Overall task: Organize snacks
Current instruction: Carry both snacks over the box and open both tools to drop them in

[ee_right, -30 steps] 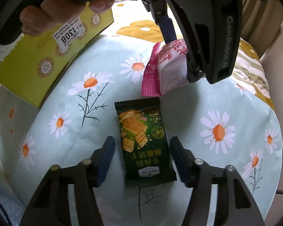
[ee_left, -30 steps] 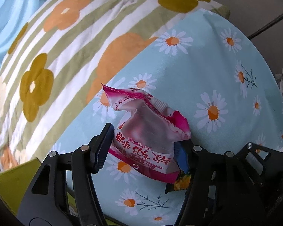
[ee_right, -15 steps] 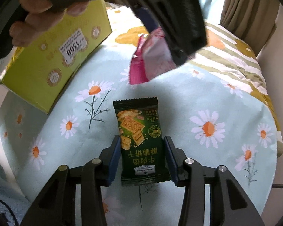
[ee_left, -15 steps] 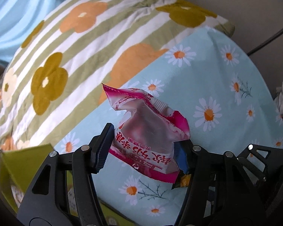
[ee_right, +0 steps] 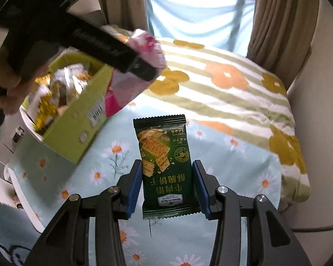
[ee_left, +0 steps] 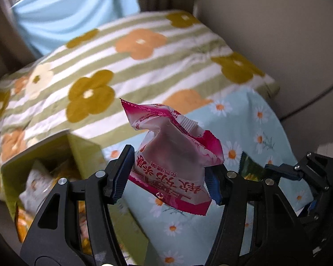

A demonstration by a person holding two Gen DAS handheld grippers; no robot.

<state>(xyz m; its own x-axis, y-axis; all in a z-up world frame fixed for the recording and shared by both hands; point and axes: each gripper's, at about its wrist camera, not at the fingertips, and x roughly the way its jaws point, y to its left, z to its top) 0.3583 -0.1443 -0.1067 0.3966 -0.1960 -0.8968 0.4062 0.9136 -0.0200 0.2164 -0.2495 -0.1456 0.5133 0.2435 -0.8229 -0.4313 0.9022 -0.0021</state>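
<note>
Gripping a crumpled pink snack packet (ee_left: 173, 155) by its lower half, the left tongs (ee_left: 168, 177) are closed on it from both sides, the blue pads pressed into the wrapper, and the packet stands up out of the jaws with its twisted top pointing away from the camera. Below it lies a pale blue daisy-print cloth (ee_left: 250, 119), and beyond that a green-and-white striped blanket (ee_left: 144, 66) with orange and mustard flowers.

Down to the left sits an open yellow-green box (ee_left: 84, 150) with wrapped snacks inside, blurred in this view. From the right wrist view the same box (ee_right: 77, 128) stands at the left on the cloth, and the left tongs hold the pink packet (ee_right: 144, 51) near its far rim, a hand (ee_right: 8, 84) on the handle.

The right tongs (ee_right: 167, 186) are clamped on a dark green cracker packet (ee_right: 164, 161), one pad on each long edge, holding it clear of the cloth.
</note>
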